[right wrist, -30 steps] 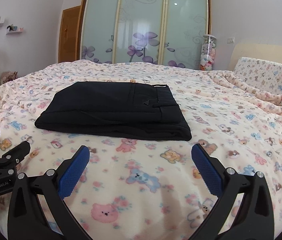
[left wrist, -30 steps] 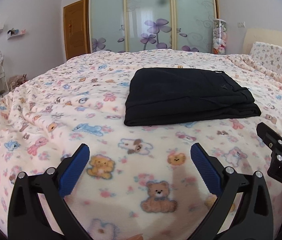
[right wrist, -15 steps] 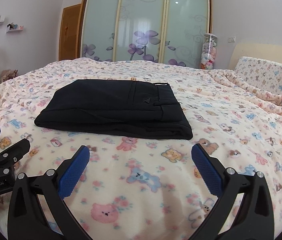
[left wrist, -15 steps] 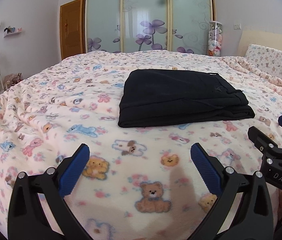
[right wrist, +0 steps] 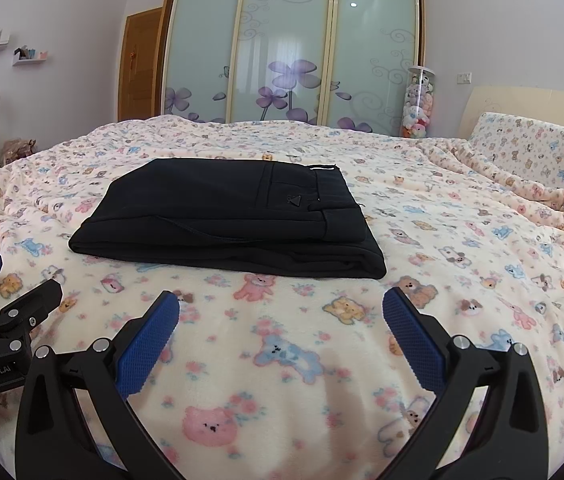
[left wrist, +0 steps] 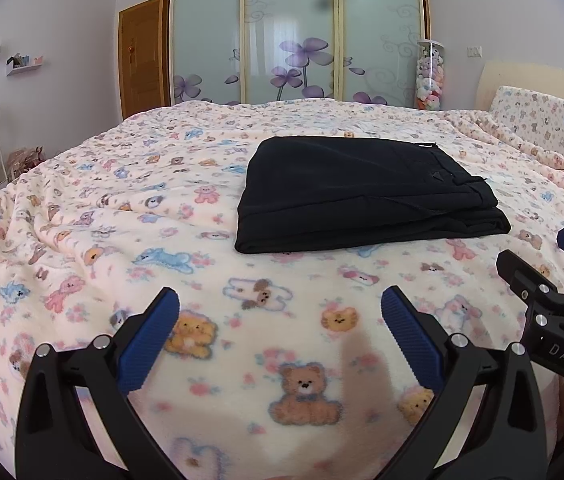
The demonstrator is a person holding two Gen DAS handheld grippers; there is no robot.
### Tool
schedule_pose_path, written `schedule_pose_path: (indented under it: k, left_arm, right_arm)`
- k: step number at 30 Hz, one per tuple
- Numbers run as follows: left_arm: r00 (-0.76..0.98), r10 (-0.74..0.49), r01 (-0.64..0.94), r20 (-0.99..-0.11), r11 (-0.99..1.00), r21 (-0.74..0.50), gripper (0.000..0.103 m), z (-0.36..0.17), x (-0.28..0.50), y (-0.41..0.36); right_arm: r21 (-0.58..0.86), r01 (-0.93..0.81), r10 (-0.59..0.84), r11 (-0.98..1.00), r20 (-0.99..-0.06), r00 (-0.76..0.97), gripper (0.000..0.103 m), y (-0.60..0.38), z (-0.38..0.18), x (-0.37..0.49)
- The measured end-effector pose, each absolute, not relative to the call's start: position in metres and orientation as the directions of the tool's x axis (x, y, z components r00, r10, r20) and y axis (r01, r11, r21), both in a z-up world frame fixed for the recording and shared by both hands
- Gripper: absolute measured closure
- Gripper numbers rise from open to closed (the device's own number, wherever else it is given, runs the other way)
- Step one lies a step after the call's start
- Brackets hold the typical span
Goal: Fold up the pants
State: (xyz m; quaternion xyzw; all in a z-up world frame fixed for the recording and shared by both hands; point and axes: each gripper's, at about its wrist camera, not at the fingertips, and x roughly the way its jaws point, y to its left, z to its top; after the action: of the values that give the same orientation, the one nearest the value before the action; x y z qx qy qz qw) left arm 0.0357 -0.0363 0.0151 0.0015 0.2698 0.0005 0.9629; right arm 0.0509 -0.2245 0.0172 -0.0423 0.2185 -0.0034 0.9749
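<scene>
Folded black pants lie on the teddy-print blanket (nothing between); left gripper and right gripper gape, empty.

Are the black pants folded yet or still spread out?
Folded. The black pants lie as a compact stacked rectangle on the bedspread, layered edges showing along the near side. Neither open tool touches them.

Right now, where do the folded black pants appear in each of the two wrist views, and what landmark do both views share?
Left wrist view: the folded black pants lie right of centre on the bear-print blanket, beyond the open left tongs.
Right wrist view: the pants lie left of centre, beyond the open right tongs.
Shared landmark: the frosted wardrobe doors with purple flowers behind the bed.
</scene>
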Motion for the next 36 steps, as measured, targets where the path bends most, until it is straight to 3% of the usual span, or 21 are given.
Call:
schedule_pose_path:
  k: [36]
  left_arm:
    - [0.855, 0.002, 0.009, -0.519, 1.0, 0.02, 0.002, 0.0149, 0.0362, -0.0413]
  right_arm:
    - [-0.075, -0.003, -0.029, 0.997, -0.426, 0.904, 0.001, -0.2305, 0.0156, 0.0533]
